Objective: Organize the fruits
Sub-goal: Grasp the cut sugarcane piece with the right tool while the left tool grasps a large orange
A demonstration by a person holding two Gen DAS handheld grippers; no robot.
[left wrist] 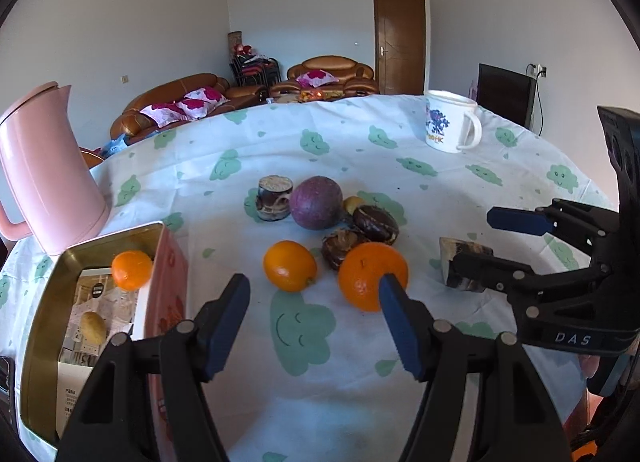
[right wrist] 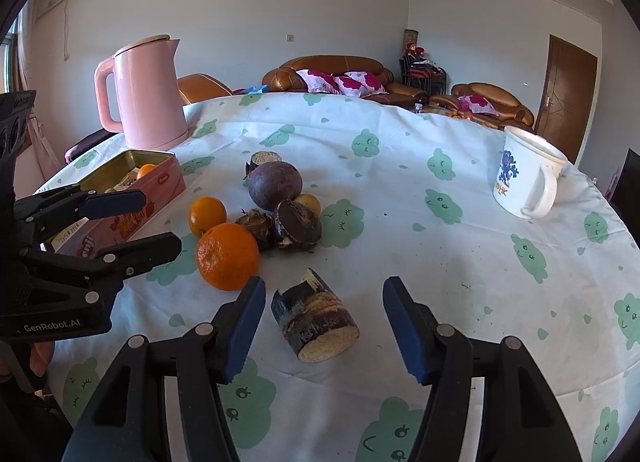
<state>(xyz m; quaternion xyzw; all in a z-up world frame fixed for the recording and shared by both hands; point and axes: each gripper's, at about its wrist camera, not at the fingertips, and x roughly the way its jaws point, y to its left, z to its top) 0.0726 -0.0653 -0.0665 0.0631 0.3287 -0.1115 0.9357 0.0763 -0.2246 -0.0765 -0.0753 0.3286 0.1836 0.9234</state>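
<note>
My left gripper [left wrist: 314,294] is open and empty, just short of a small orange [left wrist: 289,266]. A bigger orange [left wrist: 372,276] lies by its right fingertip. Behind these sit a purple round fruit [left wrist: 316,202], two dark brown husked fruits [left wrist: 375,223] and a small yellow fruit [left wrist: 353,203]. At the left, an open gold-lined tin [left wrist: 40,322] holds an orange [left wrist: 132,270] and a yellow fruit [left wrist: 93,328]. My right gripper [right wrist: 323,294] is open around a short dark cane piece [right wrist: 316,322] lying on the cloth; the pads stand clear of it.
A pink kettle [right wrist: 148,93] stands behind the tin [right wrist: 152,155]. A white printed mug [right wrist: 524,181] sits far right. Another cane stub [right wrist: 264,159] stands behind the purple fruit [right wrist: 275,185]. The round table carries a white cloth [right wrist: 440,262] with green clouds; sofas lie beyond.
</note>
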